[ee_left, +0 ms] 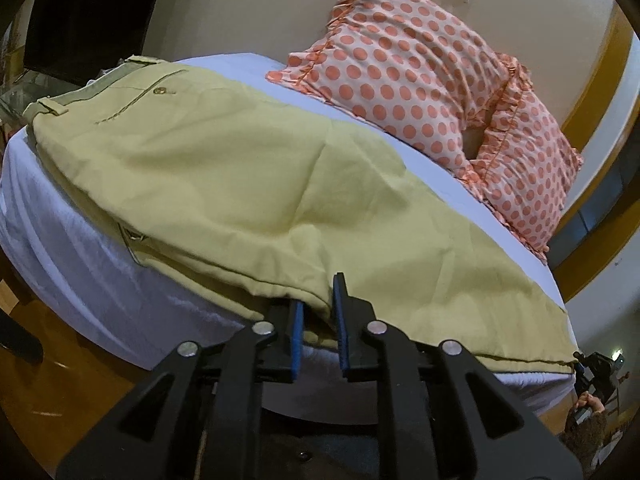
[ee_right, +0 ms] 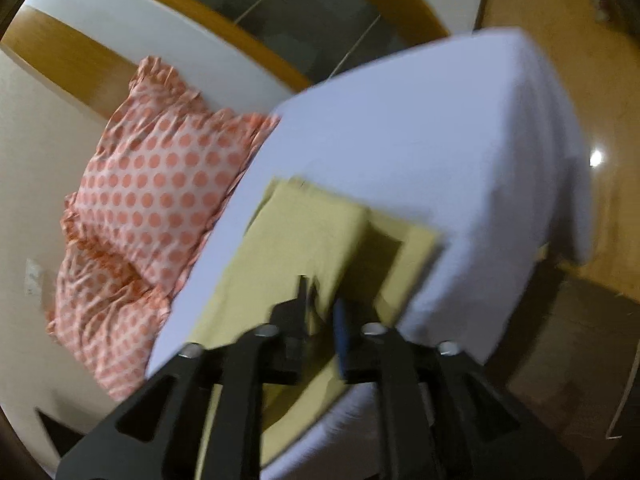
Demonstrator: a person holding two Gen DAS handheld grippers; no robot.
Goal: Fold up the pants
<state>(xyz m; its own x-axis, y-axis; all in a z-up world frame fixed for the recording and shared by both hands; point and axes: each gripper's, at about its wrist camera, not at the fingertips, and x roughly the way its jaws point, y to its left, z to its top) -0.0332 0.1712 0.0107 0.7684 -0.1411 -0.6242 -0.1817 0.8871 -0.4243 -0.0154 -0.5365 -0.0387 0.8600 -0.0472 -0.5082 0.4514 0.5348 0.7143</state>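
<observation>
Khaki pants lie flat along the white bed, waistband at the far left, legs running right. My left gripper is at the near edge of the pants; a fold of the fabric sits between its blue pads, with a gap still showing. In the blurred right wrist view the leg ends of the pants lie on the bed. My right gripper holds the upper leg's edge between its fingers, lifted off the lower leg.
Two pink polka-dot pillows lean on the wall behind the pants; they also show in the right wrist view. A wooden headboard frame is beyond. The wooden floor lies past the bed's edge.
</observation>
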